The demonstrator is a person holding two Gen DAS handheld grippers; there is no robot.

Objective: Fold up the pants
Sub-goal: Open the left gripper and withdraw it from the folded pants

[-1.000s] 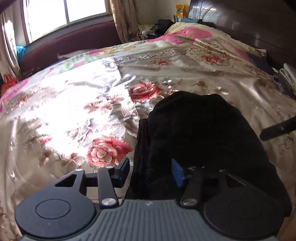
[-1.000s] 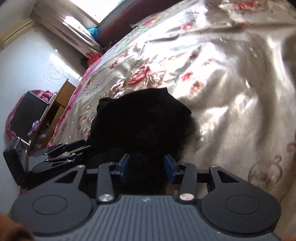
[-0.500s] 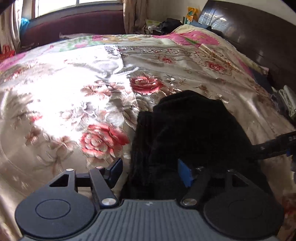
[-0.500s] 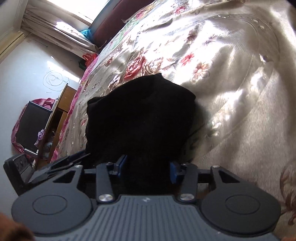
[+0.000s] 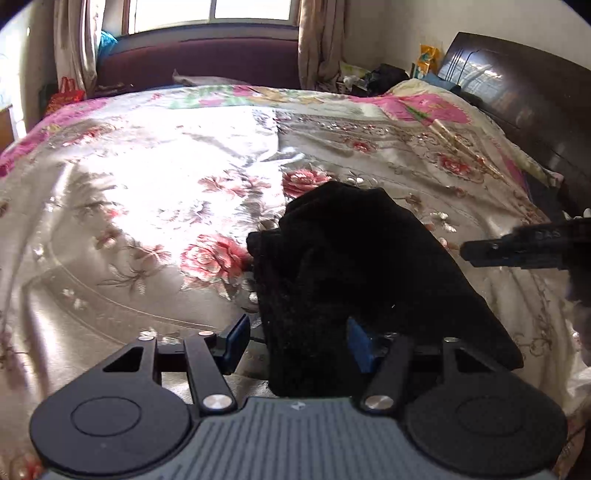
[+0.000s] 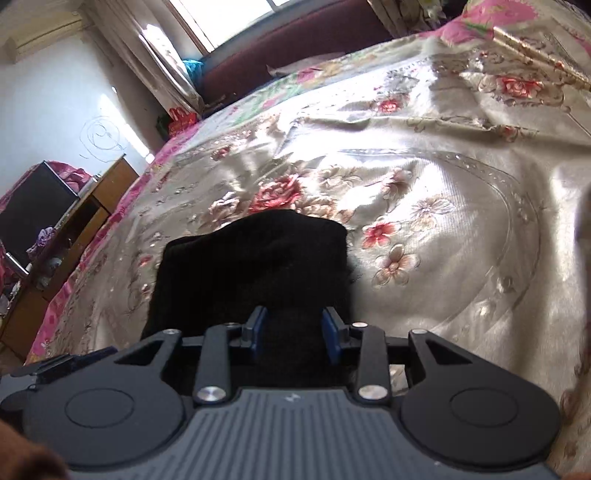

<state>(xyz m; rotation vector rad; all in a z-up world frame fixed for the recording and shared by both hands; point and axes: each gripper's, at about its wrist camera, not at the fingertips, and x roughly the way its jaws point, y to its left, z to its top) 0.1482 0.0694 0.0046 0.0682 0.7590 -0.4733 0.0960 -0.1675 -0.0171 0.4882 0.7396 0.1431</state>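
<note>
One pair of black pants [image 5: 354,266] is counted, lying on one bed [image 5: 147,206]. Two grippers are seen, the left gripper [image 5: 295,341] and the right gripper [image 6: 293,332], each with two blue-padded fingers [image 5: 236,338]. One window [image 5: 210,14] and one dark headboard [image 5: 517,96] are counted.

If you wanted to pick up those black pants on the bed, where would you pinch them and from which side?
Grip the pants at their near edge, coming in low from the front of the bed. That end lies in thick stacked layers facing the hand-held grippers, so the pads can pinch the whole stack at once. The far end is rounded and flat on the bedspread, offering less to pinch.
</note>
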